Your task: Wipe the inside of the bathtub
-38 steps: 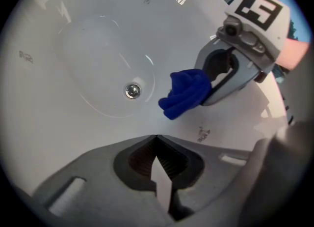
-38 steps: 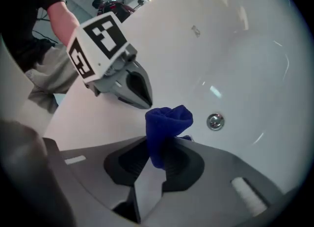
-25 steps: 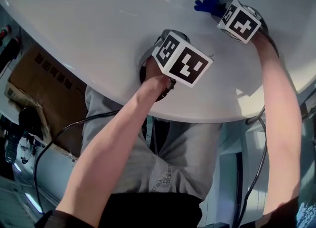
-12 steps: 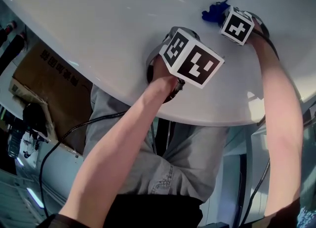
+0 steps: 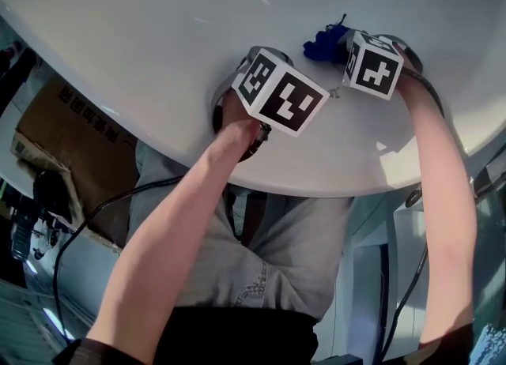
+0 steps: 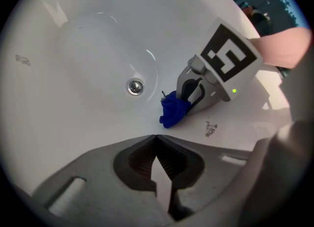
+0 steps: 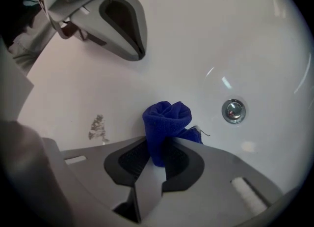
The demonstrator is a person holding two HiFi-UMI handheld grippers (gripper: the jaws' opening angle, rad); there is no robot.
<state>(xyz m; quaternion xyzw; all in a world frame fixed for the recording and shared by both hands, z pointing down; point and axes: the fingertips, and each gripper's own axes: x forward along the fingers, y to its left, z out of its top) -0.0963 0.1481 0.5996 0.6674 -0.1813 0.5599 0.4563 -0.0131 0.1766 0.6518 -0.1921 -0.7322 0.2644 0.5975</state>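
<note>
Gripping bunched blue fabric cloth (image 7: 166, 123), right gripper (image 7: 157, 145) sits between round chrome drain (image 7: 232, 110) and grey smudge (image 7: 98, 127); left gripper (image 6: 156, 136) closed, empty.

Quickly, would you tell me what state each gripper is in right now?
Left gripper: closed, holding nothing.
Right gripper: closed on the blue cloth.

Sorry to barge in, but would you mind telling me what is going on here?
A person is leaning over a white bathtub with a gripper in each hand. The right gripper has its tongs shut on a bunched blue cloth, held low inside the tub near the drain. The left gripper is shut and empty, held beside it. A grey smudge marks the surface close to the cloth.
</note>
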